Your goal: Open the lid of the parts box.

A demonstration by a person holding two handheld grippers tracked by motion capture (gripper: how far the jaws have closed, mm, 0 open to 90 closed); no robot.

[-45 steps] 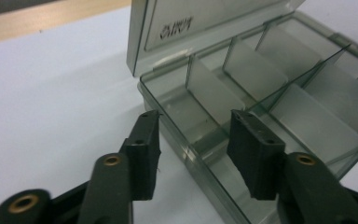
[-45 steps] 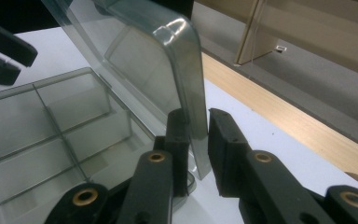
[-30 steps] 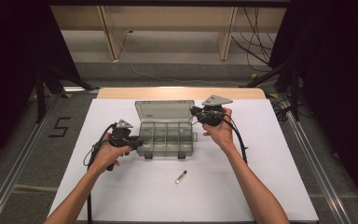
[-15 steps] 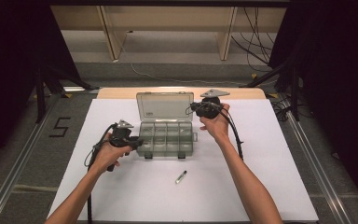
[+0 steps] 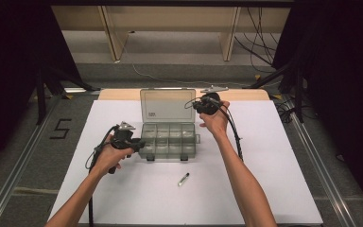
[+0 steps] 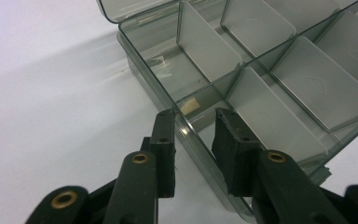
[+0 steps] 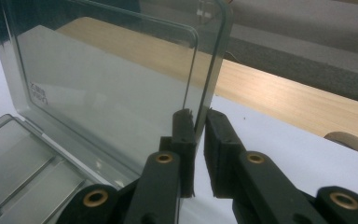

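Jaws of the right gripper point(image 7: 196, 119) pinch the side edge of the clear lid point(image 7: 112, 84), one pad on each face; narrow gap, lid gripped. The lid stands about upright, hinged at the back of the box point(image 5: 169, 140). Jaws of the left gripper point(image 6: 193, 122) straddle the box's side wall point(image 6: 186, 126) near a front corner, one outside, one inside the corner compartment; pads look close on the wall, but whether they press it I can't tell.

In the high view the box sits mid-bench on the white sheet point(image 5: 274, 156), compartments in two rows, all see-through. Left gripper point(image 5: 139, 143) is at the box's left end, right gripper point(image 5: 196, 105) up at the lid's right edge. A small pen-like stick point(image 5: 183, 179) lies on the sheet in front of the box, apart from it. Wooden bench edge point(image 5: 246, 94) shows behind the sheet.
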